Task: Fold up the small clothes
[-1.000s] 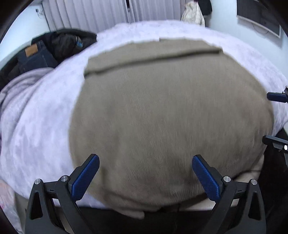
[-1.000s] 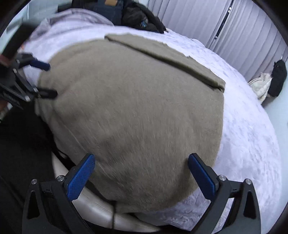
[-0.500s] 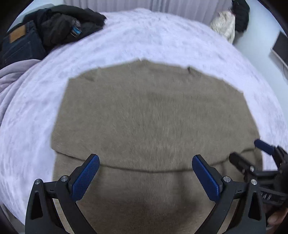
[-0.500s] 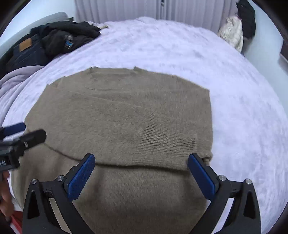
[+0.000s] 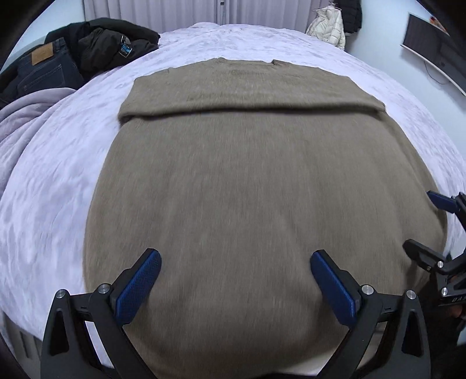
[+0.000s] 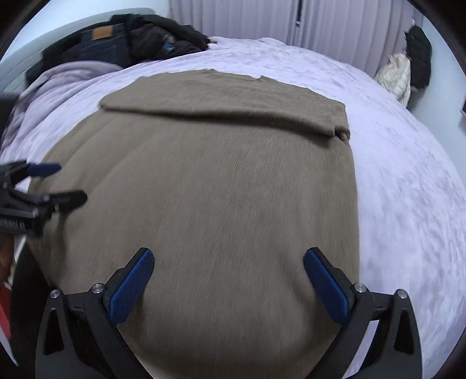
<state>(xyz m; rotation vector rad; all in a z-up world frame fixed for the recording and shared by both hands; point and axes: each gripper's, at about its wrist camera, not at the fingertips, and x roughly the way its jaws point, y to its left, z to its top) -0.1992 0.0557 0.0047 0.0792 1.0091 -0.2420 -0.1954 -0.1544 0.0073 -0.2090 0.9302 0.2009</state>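
A taupe knit sweater (image 5: 247,180) lies flat on the lilac bed cover, with a folded band across its far end; it also shows in the right wrist view (image 6: 221,186). My left gripper (image 5: 234,280) is open and empty, low over the sweater's near left part. My right gripper (image 6: 228,277) is open and empty over its near right part. The right gripper shows at the right edge of the left wrist view (image 5: 437,227). The left gripper shows at the left edge of the right wrist view (image 6: 43,186). The sweater's near hem is hidden below both views.
The lilac bed cover (image 5: 58,180) surrounds the sweater. Dark jeans (image 5: 43,70) and a black jacket (image 5: 113,43) are piled at the far left. A cream coat (image 5: 327,27) hangs by the curtains at the far right, and a monitor (image 5: 428,40) hangs on the right wall.
Both grippers drew back toward the near edge and dropped lower. The sweater's fold line, right at the fingertips half a second ago, now lies at the far end. Both stay open.
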